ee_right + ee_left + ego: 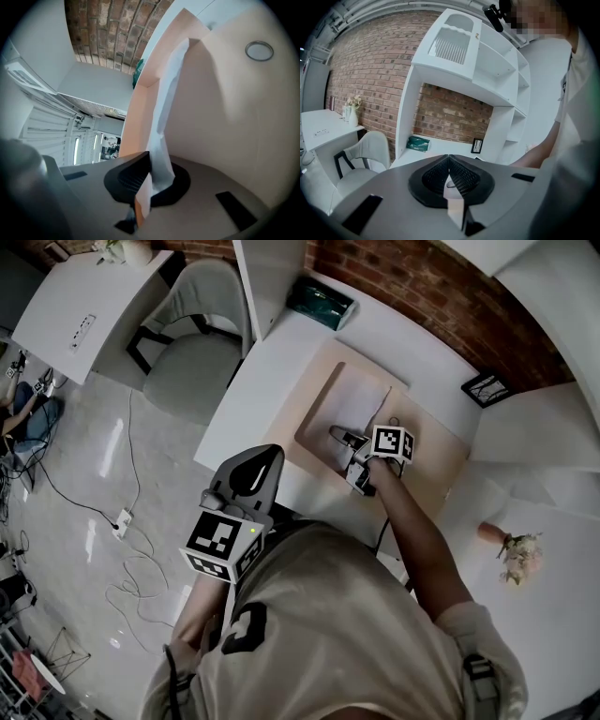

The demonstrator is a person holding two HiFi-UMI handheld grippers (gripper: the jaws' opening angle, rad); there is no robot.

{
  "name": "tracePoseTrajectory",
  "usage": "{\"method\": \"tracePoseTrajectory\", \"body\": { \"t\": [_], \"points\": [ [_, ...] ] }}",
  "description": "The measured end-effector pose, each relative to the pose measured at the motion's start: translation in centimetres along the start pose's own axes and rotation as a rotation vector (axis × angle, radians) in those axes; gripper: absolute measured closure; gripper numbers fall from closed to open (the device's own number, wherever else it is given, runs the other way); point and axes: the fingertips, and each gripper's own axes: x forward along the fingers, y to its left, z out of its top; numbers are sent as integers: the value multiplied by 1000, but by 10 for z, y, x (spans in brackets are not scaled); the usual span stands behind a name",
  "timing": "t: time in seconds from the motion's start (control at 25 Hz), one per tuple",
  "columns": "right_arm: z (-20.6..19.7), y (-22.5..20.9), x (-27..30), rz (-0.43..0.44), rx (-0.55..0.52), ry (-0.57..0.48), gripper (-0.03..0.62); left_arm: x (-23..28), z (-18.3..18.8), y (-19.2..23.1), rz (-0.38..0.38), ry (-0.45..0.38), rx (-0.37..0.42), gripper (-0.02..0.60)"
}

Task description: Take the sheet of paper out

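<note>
Right claw [338, 435] clamped on the sheet of paper [357, 403], which lies in the open tan folder [427, 470] mid white bench [279, 362], brick wall [394, 282] behind. Left claw [265, 456] closed, empty, off the bench's near edge.

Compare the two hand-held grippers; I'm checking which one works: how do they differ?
The right hand-held gripper is shut on the sheet of paper; the left hand-held gripper is shut on nothing. The right reaches over the tan folder; the left is held back, short of it. Both are shut.
</note>
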Motion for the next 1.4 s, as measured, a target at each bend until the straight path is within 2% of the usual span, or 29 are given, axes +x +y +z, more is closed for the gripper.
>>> {"method": "tracePoseTrajectory", "body": {
  "t": [1.0, 1.4],
  "points": [
    [-1, -6, -2, -46, -5, -21, 566, 1, -3, -23, -47, 13, 41, 565],
    [-2, -9, -3, -62, -4, -36, 568, -11, 0, -13, -31, -12, 32, 564]
  ]
}}
